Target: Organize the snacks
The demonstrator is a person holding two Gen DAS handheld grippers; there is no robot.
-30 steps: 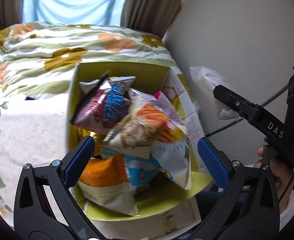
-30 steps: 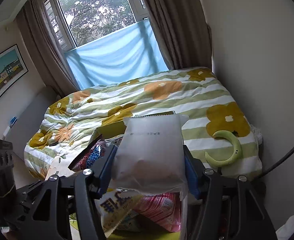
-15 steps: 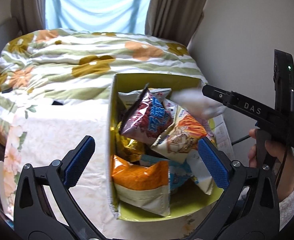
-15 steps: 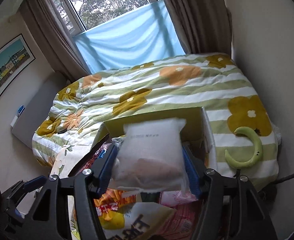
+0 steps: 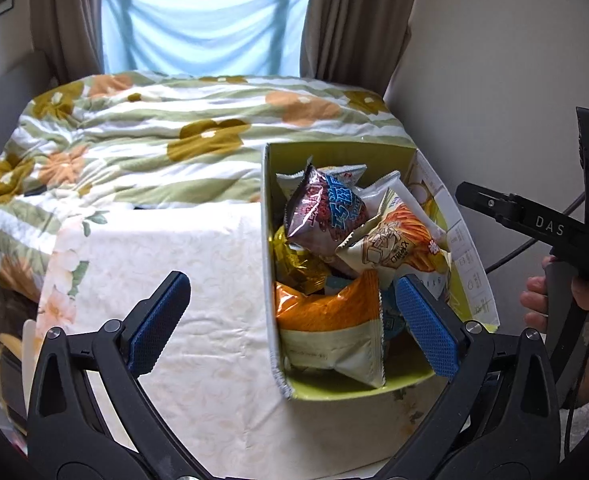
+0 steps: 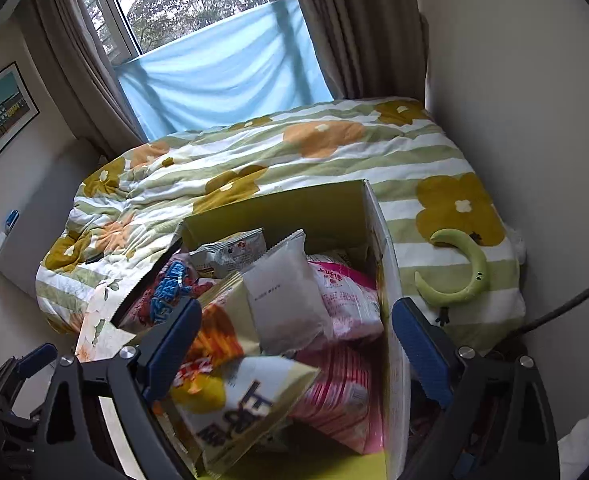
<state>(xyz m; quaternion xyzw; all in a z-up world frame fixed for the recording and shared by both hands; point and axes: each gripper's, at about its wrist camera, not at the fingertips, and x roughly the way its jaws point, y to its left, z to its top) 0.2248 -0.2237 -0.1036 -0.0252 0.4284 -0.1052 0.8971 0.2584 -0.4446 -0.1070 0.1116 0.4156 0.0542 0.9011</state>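
Right wrist view: my right gripper [image 6: 294, 350] has just been opening its jaws, now wide and empty, and the white packet [image 6: 284, 292] lies in the box [image 6: 278, 208] atop the other snacks. Left gripper [image 5: 290, 320] gapes empty too. Box looks nearly full.

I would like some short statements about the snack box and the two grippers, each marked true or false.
1. The white plastic snack packet lies inside the green cardboard box. True.
2. The right gripper is shut on the white packet. False: its jaws have just been opening and stand apart, clear of the packet.
3. The left gripper holds nothing. True.
4. The green crescent-shaped plush toy is in the box. False: it lies on the flowered quilt.
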